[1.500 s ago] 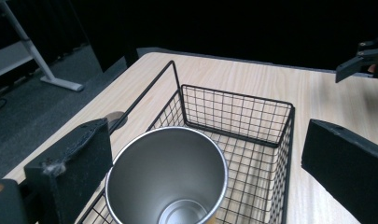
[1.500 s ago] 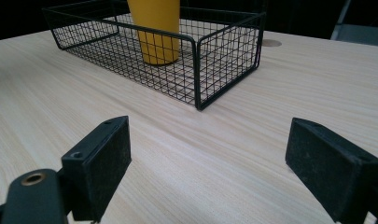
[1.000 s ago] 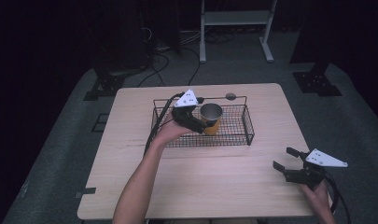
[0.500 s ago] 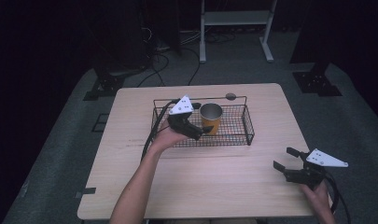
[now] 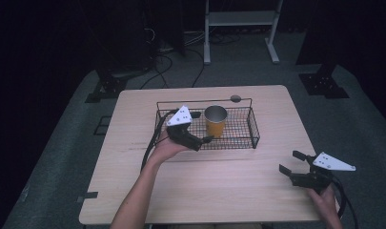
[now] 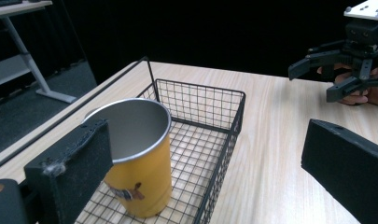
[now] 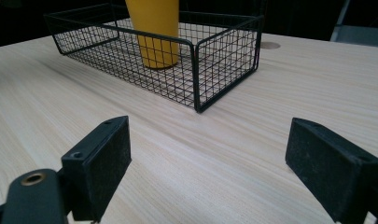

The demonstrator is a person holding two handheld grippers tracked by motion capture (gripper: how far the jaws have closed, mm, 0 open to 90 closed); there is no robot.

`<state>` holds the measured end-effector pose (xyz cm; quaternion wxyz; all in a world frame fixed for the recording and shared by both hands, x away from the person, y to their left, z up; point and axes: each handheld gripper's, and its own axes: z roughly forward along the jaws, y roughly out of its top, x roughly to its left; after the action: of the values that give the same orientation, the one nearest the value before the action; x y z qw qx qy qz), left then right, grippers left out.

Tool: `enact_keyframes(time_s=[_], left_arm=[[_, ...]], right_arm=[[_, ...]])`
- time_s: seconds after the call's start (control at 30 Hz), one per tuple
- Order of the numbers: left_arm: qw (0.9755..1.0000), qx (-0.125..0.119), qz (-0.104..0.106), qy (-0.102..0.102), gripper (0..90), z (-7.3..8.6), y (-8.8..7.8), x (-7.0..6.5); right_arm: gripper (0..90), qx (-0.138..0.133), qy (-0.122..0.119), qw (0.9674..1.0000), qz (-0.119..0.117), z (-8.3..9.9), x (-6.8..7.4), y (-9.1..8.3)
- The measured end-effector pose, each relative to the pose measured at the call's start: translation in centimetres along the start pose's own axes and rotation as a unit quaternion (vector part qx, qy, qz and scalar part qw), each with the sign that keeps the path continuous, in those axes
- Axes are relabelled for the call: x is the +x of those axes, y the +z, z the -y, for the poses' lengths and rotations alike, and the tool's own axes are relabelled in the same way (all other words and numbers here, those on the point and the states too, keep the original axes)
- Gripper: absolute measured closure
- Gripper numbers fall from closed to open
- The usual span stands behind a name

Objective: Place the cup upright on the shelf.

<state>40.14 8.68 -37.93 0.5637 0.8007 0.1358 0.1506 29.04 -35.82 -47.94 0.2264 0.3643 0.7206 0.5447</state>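
Your left gripper (image 5: 199, 129) sits at the centre of the high view with its jaws spread wide, one on each side of the basket's (image 5: 250, 125) near wall, so the cup (image 5: 215, 120) is free. The cup stands upright inside the basket, just above the gripper. Your right gripper (image 5: 292, 164) waits wide and empty at the lower right, clear of the work.

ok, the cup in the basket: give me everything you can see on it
The cup is a tapered tumbler, yellow outside with a small dark print low on its side, and a bare metal-looking rim and inside. It looks empty. It stands upright on the floor of the wire basket, toward the basket's middle. The left hand-held gripper is open beside it; no contact is visible.
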Motion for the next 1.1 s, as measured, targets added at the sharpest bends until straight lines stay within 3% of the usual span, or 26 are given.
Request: enact_keyframes(time_s=[0.2, 0.7, 1.1], left_arm=[[0.9999, -0.002, -0.001, -0.011, 1.3, 0.8, -0.4, -0.1], [0.9999, -0.009, 0.004, 0.004, 1.3, 1.1, -1.4, -1.8], [0.9999, -0.011, 0.002, 0.005, 1.3, 2.1, -2.4, -2.8]], right_arm=[[13.2, 0.004, -0.004, 1.0, 0.0, 0.0, 0.1, 0.1], [13.2, 0.006, -0.007, 1.0, 0.0, 0.0, 0.2, 0.1], [13.2, 0.006, -0.006, 1.0, 0.001, 0.0, 0.2, 0.1]])
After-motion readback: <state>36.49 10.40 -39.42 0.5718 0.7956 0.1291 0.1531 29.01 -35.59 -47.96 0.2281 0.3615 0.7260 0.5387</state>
